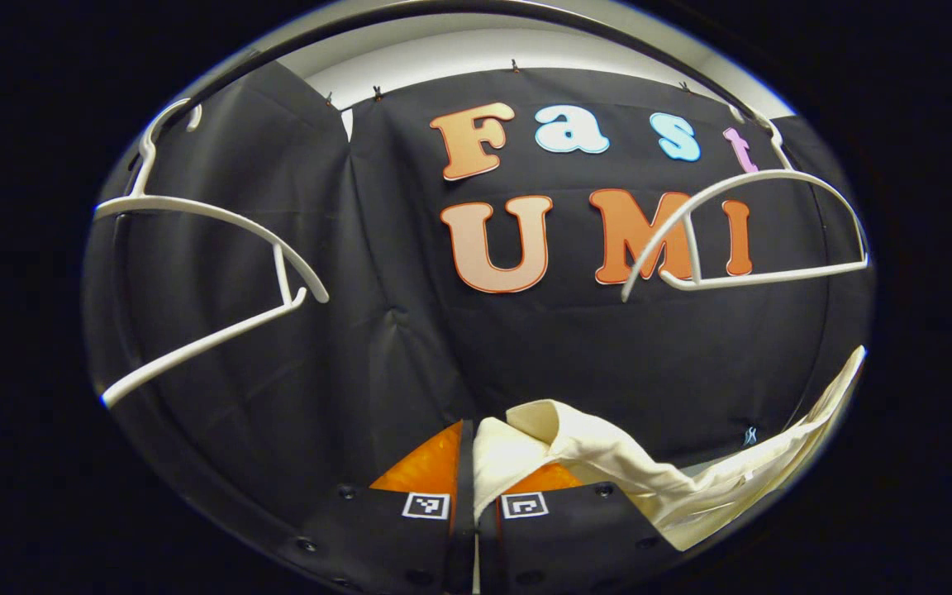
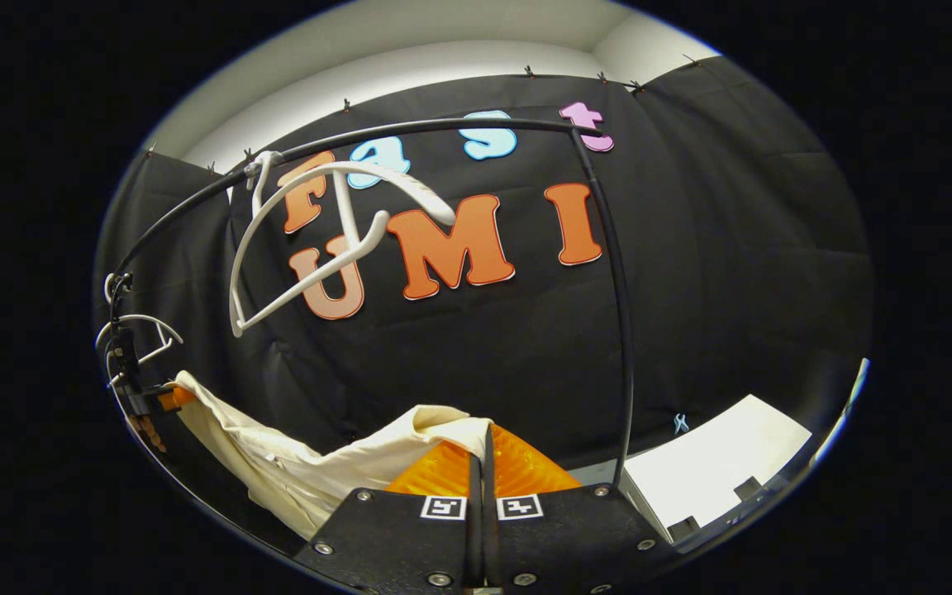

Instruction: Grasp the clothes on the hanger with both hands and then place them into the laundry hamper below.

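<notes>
Both grippers had the shirt off the hangers. Left gripper [image 1: 474, 487] was closed, fingers pressed together on a fold of the cream shirt [image 1: 608, 459] near what looked like the collar. The cloth trailed off to the right edge of the left gripper view.

Right gripper [image 2: 484, 475] was closed too, with a bunched edge of the same shirt [image 2: 311, 475] caught at its fingertips. From there the cloth sagged in a shallow swag toward the far gripper at the left edge of the right gripper view.

Two white hangers [image 1: 211, 273] [image 1: 761, 235] hung bare above, on the black rail [image 2: 443, 128].

Handling, as I judged it: light, thin, limp woven fabric. No stiffness, so it would droop and swing between the two holds. Not fragile. It looked smooth, so a thin single-layer pinch might slip, and a doubled fold held better. Both holds sat near the top edge, well apart, which suited lowering it spread out.

Hamper wasn't visible from here, so the drop position couldn't be confirmed.
</notes>
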{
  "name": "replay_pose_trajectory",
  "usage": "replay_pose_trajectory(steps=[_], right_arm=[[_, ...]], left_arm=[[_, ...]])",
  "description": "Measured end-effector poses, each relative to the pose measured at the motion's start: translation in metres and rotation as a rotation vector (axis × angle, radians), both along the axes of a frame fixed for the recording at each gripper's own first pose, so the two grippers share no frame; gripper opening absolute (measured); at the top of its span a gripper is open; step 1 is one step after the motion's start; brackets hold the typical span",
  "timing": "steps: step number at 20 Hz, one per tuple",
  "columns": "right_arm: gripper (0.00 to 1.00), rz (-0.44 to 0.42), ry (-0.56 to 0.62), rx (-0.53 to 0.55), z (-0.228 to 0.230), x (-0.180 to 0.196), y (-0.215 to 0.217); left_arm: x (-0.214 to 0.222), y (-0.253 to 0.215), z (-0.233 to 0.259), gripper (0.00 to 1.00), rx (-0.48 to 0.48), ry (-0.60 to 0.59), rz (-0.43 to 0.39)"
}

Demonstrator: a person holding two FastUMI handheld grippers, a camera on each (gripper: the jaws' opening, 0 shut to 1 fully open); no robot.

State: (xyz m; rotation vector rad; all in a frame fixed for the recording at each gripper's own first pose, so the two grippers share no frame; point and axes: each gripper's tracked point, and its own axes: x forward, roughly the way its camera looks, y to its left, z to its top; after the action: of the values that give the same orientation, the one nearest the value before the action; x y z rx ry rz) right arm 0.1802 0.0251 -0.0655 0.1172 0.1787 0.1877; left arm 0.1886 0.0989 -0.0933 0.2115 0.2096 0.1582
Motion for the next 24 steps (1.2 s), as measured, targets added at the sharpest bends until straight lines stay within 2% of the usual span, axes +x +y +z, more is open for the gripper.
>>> replay_pose_trajectory(steps=[6,12,18,24], right_arm=[[0.00,0.061,-0.013,-0.042,-0.006,-0.010,0.058],[0.00,0.128,-0.005,-0.056,-0.023,-0.029,0.120],[0.00,0.182,-0.004,-0.058,-0.029,-0.026,0.156],[0.00,0.208,0.041,-0.088,-0.064,-0.012,0.178]], left_arm=[[-0.006,-0.031,-0.018,0.09,-0.031,0.046,-0.062],[-0.036,-0.057,-0.031,0.09,-0.090,0.086,-0.096],[-0.033,-0.079,-0.053,0.09,-0.122,0.127,-0.123],[-0.041,-0.075,-0.096,0.09,-0.127,0.217,-0.114]])
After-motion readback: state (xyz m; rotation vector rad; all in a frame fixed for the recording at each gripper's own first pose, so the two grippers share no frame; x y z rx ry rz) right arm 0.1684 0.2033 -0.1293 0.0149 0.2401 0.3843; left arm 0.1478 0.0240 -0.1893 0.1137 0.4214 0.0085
